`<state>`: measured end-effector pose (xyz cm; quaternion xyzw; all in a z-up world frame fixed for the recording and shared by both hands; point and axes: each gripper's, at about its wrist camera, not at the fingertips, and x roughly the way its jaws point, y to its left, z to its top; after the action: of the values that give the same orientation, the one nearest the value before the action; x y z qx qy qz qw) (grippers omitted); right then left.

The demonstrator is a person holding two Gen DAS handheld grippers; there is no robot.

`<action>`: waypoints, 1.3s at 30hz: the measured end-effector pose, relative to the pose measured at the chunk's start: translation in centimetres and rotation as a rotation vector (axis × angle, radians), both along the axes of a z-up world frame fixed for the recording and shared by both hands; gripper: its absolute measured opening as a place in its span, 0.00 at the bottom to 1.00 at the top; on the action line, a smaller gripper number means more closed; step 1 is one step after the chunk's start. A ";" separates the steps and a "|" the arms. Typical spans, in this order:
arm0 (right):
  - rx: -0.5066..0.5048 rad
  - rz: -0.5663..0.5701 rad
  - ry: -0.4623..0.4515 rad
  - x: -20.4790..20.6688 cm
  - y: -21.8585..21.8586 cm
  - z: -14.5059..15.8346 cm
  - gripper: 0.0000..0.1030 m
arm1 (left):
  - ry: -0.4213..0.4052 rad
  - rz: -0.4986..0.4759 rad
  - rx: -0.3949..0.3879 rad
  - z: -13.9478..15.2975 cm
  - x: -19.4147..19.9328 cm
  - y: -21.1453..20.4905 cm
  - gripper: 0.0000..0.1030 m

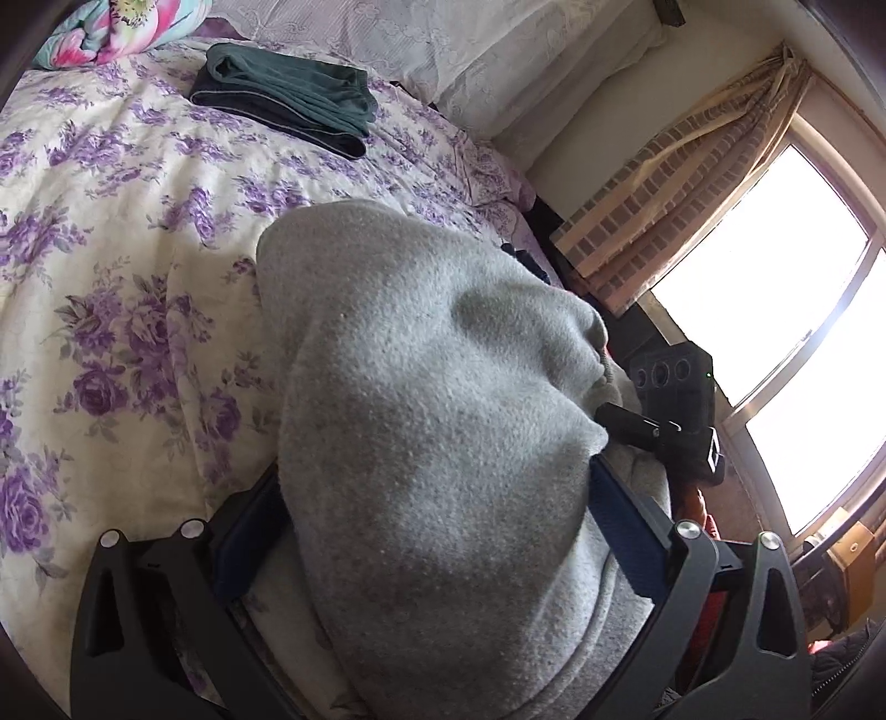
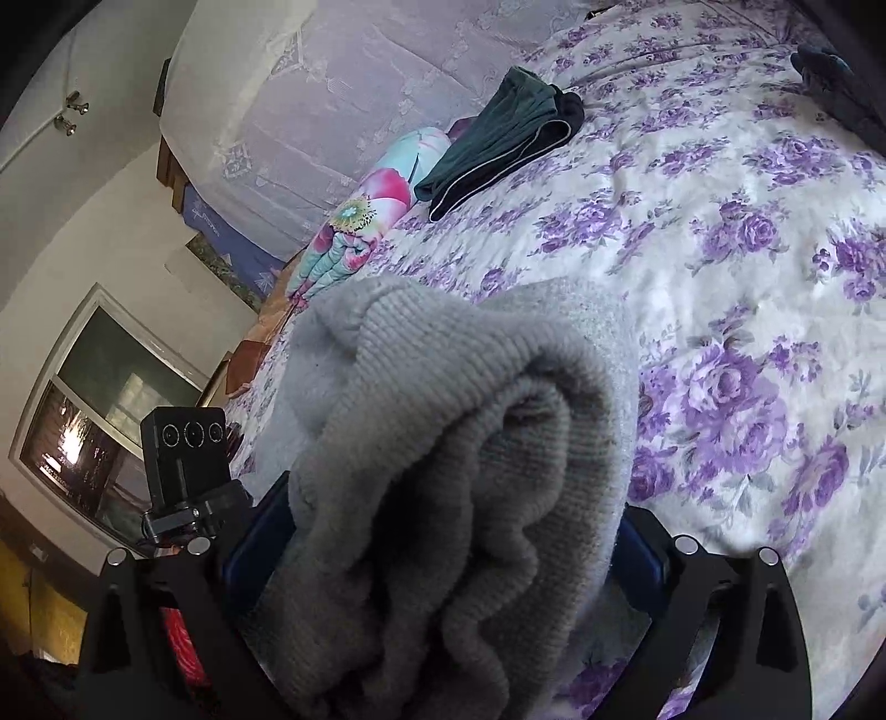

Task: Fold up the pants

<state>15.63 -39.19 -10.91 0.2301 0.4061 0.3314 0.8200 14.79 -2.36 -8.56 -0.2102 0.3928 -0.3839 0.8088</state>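
Note:
Grey fleece pants (image 1: pixel 432 421) bulge up between the fingers of my left gripper (image 1: pixel 432 515), which is shut on a thick fold of them. In the right wrist view the same grey pants (image 2: pixel 443 443), with their ribbed waistband bunched, fill the span of my right gripper (image 2: pixel 448 548), shut on them as well. The cloth covers most of each gripper's blue pads. The other gripper's camera block (image 1: pixel 678 387) shows just right of the pants, and again at the left (image 2: pixel 185 454) of the right wrist view. The pants hang over the floral bedspread (image 1: pixel 111 277).
A folded dark green garment (image 1: pixel 288 97) lies on the bed near the white lace-covered pillows (image 1: pixel 498 50); it also shows as the green stack (image 2: pixel 498 138). A colourful floral quilt roll (image 2: pixel 365 221) sits beside it. A bright window (image 1: pixel 775 288) with curtains is to the right.

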 end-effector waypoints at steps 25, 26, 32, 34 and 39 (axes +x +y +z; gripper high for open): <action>-0.206 -0.129 -0.321 -6.5 2.7 2.8 0.68 | -0.175 0.119 0.152 2.5 -3.9 -0.9 0.56; -0.207 -0.125 -0.328 -6.5 2.7 3.2 0.68 | -0.183 0.120 0.156 3.1 -3.9 -0.9 0.55; -0.186 -0.072 -0.345 -1.7 2.9 8.1 0.66 | -0.291 0.122 0.236 8.5 -0.6 -1.5 0.53; -0.195 -0.073 -0.365 1.2 3.3 10.0 0.66 | -0.306 0.128 0.234 10.6 2.3 -1.2 0.53; -0.195 -0.110 -0.411 10.9 4.8 15.0 0.66 | -0.332 0.180 0.232 15.1 11.4 -0.7 0.53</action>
<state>26.52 -34.40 4.12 0.0992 0.2474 0.2851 0.9207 26.19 -3.06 6.56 -0.0838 0.2755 -0.2918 0.9121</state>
